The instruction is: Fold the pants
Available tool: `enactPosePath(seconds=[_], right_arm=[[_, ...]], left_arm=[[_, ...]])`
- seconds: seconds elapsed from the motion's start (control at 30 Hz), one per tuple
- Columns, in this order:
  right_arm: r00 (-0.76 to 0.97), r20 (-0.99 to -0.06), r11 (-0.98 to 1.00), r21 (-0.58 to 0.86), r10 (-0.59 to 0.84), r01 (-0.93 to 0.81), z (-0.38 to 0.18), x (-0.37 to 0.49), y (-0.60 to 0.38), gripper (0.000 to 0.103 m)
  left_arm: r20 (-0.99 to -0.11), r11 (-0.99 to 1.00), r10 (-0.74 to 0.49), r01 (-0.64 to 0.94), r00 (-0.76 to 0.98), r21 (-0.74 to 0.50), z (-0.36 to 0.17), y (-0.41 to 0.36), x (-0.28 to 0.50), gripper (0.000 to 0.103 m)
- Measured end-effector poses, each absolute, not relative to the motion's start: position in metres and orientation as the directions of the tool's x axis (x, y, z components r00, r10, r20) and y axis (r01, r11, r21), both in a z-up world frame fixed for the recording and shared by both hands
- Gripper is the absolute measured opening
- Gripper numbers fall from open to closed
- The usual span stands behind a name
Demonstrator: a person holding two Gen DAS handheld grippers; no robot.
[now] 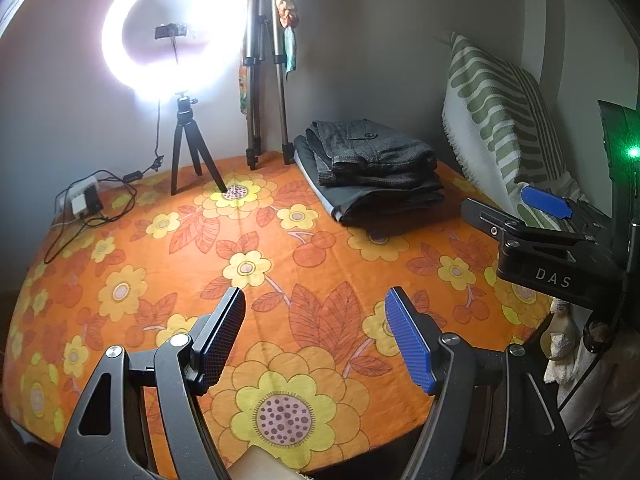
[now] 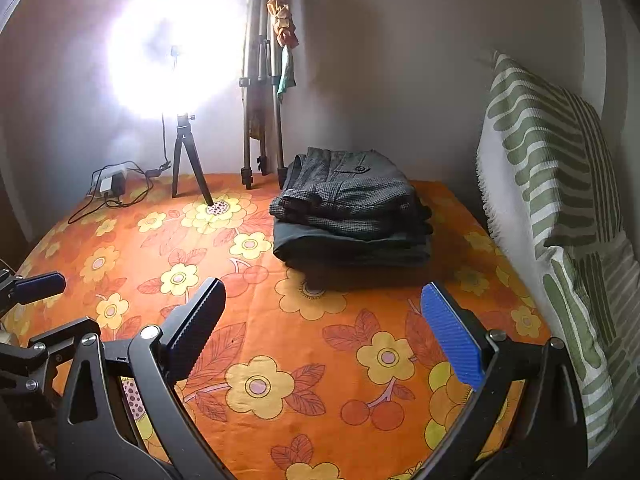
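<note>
Sitting at the far side of the bed, toward the wall and pillow: pants, already folded into a squarish bundle, grey houndstooth-looking weave with a buttoned pocket flap facing up. Resting on top of another folded dark garment, smoother and plainer, making a tidy two-layer stack. Probably parked back there to keep the middle of the bedspread free for folding.

Hovering low over that spread, well apart from the stack: left gripper, spread wide, nothing between the ribbed blue pads. Same deal with the right gripper, spread and pinching nothing. Looking like either done or waiting for the next item, just guessing.

Bedspread being a soft, slightly wrinkled orange cloth with big yellow flowers. Leaning against the right wall: a nubby white pillow with green stripes. Glaring at the back: a ring light on a small tripod, plus a taller folded tripod beside it
</note>
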State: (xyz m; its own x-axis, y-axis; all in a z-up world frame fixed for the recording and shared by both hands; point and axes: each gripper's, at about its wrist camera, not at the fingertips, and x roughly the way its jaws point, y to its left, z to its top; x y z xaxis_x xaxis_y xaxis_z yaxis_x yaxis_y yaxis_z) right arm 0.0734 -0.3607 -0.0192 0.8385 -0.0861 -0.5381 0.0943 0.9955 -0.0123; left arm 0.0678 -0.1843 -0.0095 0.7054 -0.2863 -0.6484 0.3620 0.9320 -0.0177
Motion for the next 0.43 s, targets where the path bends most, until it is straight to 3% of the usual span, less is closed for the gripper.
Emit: enactPosePath(seconds=[0.43], right_arm=[[0.837, -0.539, 0.995, -0.016, -0.090, 0.096, -0.0195, 0.0735, -0.3592, 0.100]], left_arm=[[-0.653, 0.937, -0.270, 0.348, 0.708, -0.010, -0.0126, -0.1836, 0.0709, 0.072]])
